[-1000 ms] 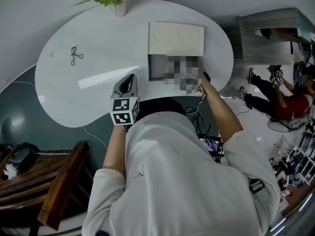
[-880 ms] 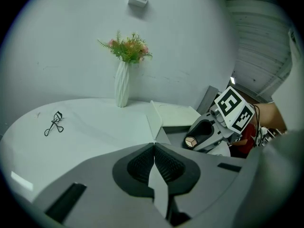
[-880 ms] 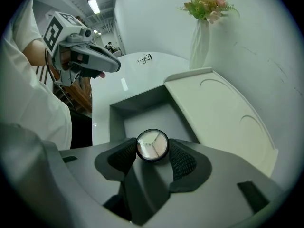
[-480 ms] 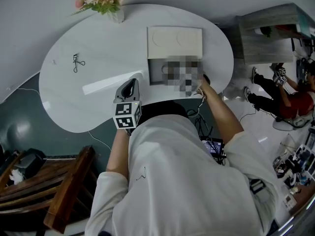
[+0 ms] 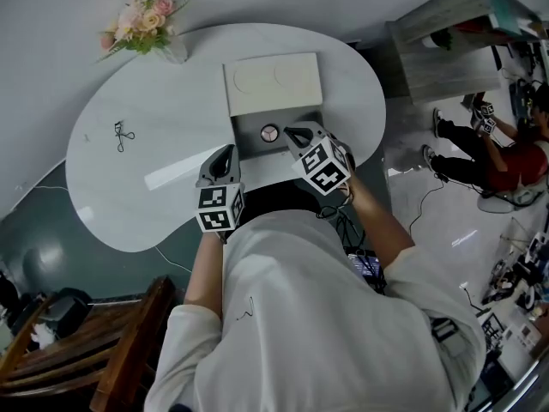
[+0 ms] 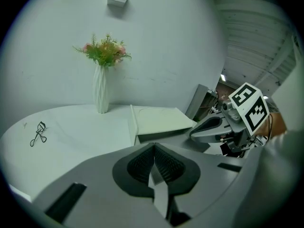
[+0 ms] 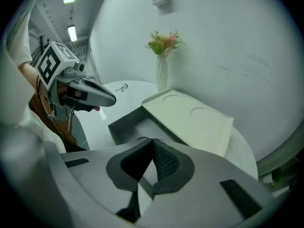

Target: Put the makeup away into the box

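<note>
Makeup left outside the box [image 5: 249,144] appears to be one eyelash curler [image 5: 120,134], lying flat at the far left of the white surface [image 5: 171,93], well apart from both grippers; a round compact [image 5: 270,132] already sits inside. The left gripper [image 5: 225,151] has its fingers pressed together on nothing, and the right gripper [image 5: 292,131], above the box's front edge, has just closed its fingers, also empty. The thin, flat curler could skid on the smooth top or swing from one loop if pinched off-centre.
</note>
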A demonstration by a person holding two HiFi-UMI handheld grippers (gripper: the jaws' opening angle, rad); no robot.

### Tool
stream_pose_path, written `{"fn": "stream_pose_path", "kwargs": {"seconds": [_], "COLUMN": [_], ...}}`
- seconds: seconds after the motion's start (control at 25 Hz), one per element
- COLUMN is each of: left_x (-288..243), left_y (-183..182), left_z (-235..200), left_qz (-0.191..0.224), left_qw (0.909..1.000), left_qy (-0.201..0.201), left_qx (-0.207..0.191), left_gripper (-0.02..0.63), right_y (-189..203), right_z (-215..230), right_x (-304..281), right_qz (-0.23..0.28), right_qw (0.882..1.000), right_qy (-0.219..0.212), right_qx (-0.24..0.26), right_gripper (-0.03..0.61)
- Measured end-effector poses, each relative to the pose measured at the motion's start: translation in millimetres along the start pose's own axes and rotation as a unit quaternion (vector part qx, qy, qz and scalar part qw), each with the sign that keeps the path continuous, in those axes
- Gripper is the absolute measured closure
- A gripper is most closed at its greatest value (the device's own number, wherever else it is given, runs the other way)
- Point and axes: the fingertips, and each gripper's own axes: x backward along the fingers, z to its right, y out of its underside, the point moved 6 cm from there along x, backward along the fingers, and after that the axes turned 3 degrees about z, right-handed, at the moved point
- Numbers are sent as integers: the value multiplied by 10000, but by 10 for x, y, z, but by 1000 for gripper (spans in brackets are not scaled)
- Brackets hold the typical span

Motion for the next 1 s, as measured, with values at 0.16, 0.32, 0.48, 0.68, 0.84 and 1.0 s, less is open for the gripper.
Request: {"fn": "stream_pose_path", "kwargs": {"seconds": [0.16, 0.32, 0.48, 0.68, 0.84, 1.0], "left_x": [-63, -97, -7, 269, 524, 844], "left_y": [30, 28, -13, -88, -194, -311], "left_z": [143, 198, 297, 327, 292, 301], "left_qz": [-24, -20, 67, 357, 802, 1302], "left_qw": [10000, 9997, 9984, 9957, 9911, 9840], "left_qy": [87, 262, 543, 737, 837, 898], "left_qx": [-16, -4, -154, -433, -659, -819], "left_gripper": [596, 595, 595, 595, 596, 595], "right_y": [128, 194, 194, 130, 50, -100], "right_z": [-26, -66, -174, -414, -575, -768], "right_x": [151, 232, 424, 654, 848, 1086], "right_qz": [343, 673, 1033, 1468, 1874, 2283], "right_qw": [9982, 9916, 9782, 9594, 9385, 9201], "right_qy": [326, 726, 1157, 1724, 2302, 2668], "right_qx": [-370, -831, -1384, -1679, -1766, -1733], "right_gripper": [581, 581, 581, 581, 581, 581]}}
